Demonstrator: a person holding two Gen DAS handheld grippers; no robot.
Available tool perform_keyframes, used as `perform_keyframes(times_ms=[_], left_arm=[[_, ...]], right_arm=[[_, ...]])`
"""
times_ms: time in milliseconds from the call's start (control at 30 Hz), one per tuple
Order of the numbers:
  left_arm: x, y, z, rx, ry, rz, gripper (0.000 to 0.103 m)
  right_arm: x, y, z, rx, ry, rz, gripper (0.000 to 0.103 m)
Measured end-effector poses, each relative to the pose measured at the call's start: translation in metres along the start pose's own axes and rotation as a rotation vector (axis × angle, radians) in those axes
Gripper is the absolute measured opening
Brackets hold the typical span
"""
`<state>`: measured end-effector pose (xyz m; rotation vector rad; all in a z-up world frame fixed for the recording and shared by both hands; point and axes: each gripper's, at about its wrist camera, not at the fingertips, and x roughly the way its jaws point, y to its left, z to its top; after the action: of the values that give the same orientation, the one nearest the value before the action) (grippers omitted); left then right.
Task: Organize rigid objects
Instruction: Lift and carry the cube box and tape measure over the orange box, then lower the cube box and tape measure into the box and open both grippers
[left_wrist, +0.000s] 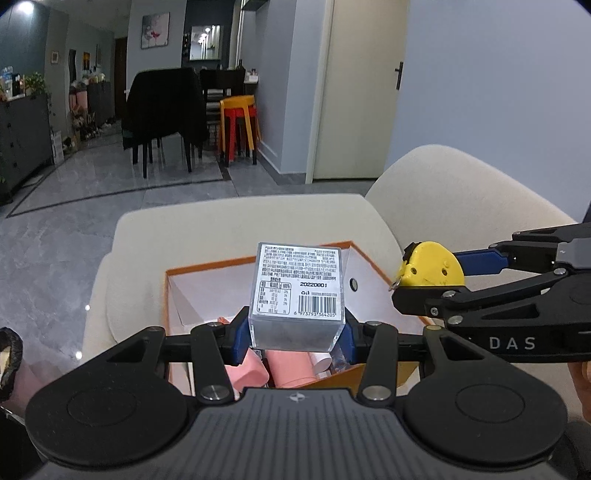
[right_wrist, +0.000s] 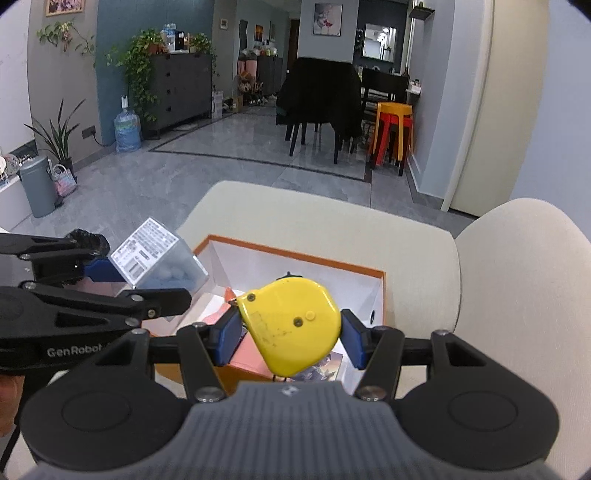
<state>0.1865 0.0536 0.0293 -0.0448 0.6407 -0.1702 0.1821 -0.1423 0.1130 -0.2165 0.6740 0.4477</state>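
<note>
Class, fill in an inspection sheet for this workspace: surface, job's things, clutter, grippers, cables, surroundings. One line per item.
Surface: cream sofa seat carrying an open orange box.
Job's things: clear plastic box with barcode label, and yellow tape measure, both held above the orange box; pink items lie inside it.
Clutter: nothing seen on the seat.
Grippers: left gripper shut on the clear plastic box; right gripper shut on the tape measure.
Cables: nothing seen.
Surroundings: grey tiled floor, dark chairs, stacked yellow and red stools, plants.
</note>
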Motion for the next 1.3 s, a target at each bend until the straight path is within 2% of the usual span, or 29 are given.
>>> perform_keyframes(times_ms=[267,700,1133,1300], left_arm=[[0.045,0.004,0.007,-0.010,0.066,0.019,0.053],[0.119,0.016,0.024,-0.040,0.187,0.064,0.053],[0.154,0.026,0.022,-0.038,0.257,0.101,0.053],[0.165,0.024,0.021,-0.023,0.288,0.113,0.053]], right_arm=[[0.058,-0.018,-0.001,0.034,0.076,-0.018,0.057],[0.127,-0.039,0.010,0.099,0.182,-0.018,0.057],[0.185,-0.044,0.016,0.078,0.261,-0.044,0.057],[0.201,-0.045,0.016,0.083,0.296,-0.027,0.057]])
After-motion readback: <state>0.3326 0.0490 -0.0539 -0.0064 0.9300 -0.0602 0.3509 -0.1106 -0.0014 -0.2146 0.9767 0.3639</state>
